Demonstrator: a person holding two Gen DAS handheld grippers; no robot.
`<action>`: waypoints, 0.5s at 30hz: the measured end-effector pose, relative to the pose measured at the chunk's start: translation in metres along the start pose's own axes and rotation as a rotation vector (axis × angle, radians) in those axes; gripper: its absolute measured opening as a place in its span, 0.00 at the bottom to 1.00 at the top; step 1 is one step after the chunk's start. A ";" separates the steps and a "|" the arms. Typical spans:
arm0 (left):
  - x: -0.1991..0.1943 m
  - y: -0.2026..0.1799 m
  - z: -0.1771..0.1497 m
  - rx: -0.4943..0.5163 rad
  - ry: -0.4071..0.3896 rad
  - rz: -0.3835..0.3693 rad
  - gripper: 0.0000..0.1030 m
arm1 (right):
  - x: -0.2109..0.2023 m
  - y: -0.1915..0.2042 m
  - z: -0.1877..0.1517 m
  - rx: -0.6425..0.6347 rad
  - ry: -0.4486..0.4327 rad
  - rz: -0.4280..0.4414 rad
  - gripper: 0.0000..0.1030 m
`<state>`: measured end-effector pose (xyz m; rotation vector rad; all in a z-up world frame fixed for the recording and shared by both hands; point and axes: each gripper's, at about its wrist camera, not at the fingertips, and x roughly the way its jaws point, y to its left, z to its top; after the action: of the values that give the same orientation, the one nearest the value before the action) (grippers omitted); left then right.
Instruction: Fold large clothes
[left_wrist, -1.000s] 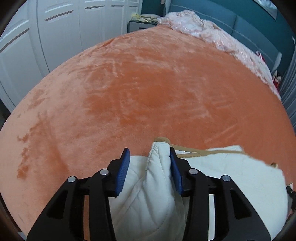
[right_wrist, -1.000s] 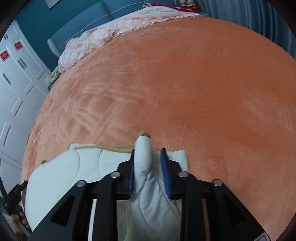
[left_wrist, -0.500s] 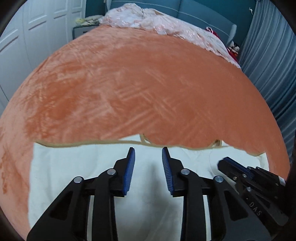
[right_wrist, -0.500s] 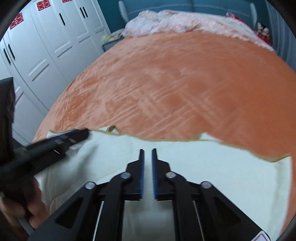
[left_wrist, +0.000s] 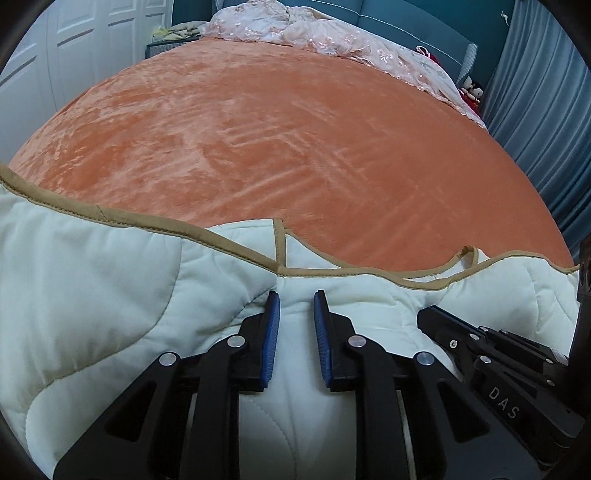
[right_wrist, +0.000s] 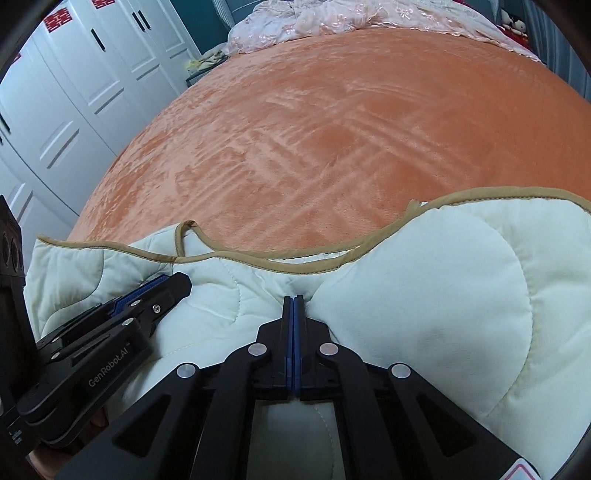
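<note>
A cream quilted garment with tan trim lies spread at the near edge of the orange bed cover. My left gripper presses down on it just behind the trim. Its jaws are closing, with a gap still showing and quilted fabric lying between the blue pads. My right gripper is shut, pads together, its tip pushed into a pucker of the garment. I cannot see fabric between its pads. The two stand close together: the right gripper shows beside the left, and the left gripper beside the right.
Pink lace bedding is heaped at the far end against a teal headboard. White wardrobe doors stand along the left side and a blue curtain along the right. The orange bed cover stretches ahead of the garment.
A second ago each gripper had a raised fold of the garment between its jaws. Both have let go and come down side by side on the spread garment. The right has shut and the left has narrowed.
</note>
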<state>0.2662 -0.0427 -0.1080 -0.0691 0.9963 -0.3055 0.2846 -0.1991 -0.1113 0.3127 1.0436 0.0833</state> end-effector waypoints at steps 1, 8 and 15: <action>0.001 0.001 0.000 -0.003 -0.003 -0.003 0.18 | 0.001 -0.001 0.000 0.005 -0.003 0.006 0.00; 0.003 0.000 -0.003 0.000 -0.022 -0.002 0.18 | 0.002 -0.005 -0.001 0.019 -0.029 0.020 0.00; 0.002 0.001 0.001 -0.010 -0.021 -0.007 0.18 | -0.001 -0.007 0.002 0.037 -0.039 0.036 0.00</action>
<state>0.2678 -0.0421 -0.1091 -0.0849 0.9768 -0.3050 0.2852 -0.2068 -0.1115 0.3656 1.0021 0.0895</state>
